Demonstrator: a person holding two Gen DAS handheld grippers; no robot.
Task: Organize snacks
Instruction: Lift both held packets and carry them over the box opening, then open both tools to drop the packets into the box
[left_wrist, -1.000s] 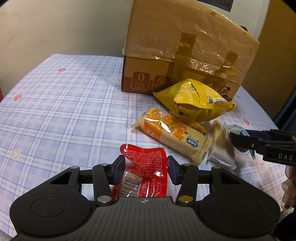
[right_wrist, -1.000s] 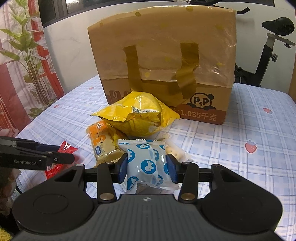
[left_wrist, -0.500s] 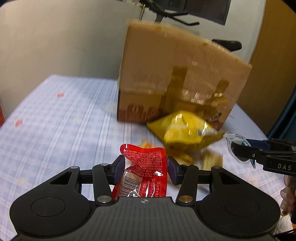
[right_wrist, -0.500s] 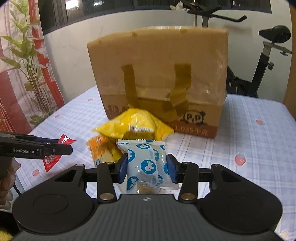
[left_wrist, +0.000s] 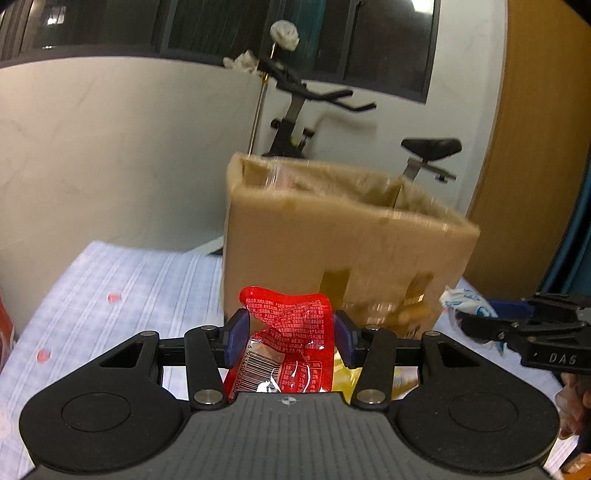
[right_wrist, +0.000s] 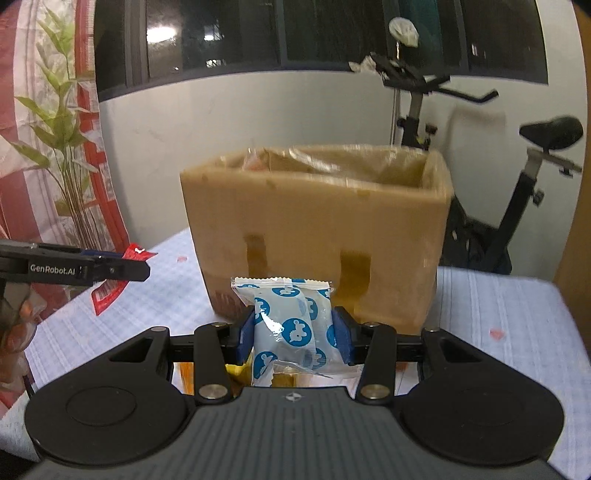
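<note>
My left gripper (left_wrist: 290, 338) is shut on a red snack packet (left_wrist: 288, 339) and holds it in the air in front of the open cardboard box (left_wrist: 332, 236). My right gripper (right_wrist: 293, 336) is shut on a white packet with blue dots (right_wrist: 291, 325), also raised before the box (right_wrist: 317, 221). Each gripper shows in the other's view: the right one with its packet (left_wrist: 517, 326) at right, the left one with the red packet (right_wrist: 92, 267) at left. A yellow bag is only glimpsed below the fingers (left_wrist: 343, 373).
The box stands on a blue-checked tablecloth (left_wrist: 129, 288), its top open and lined with clear tape. An exercise bike (right_wrist: 480, 166) stands behind the table. A plant (right_wrist: 62, 147) and red curtain are at the left, a wooden door (left_wrist: 535, 129) at the right.
Both grippers have risen from the table with their packets. The box's open top has come into view and the snacks on the cloth have dropped below the fingers.
</note>
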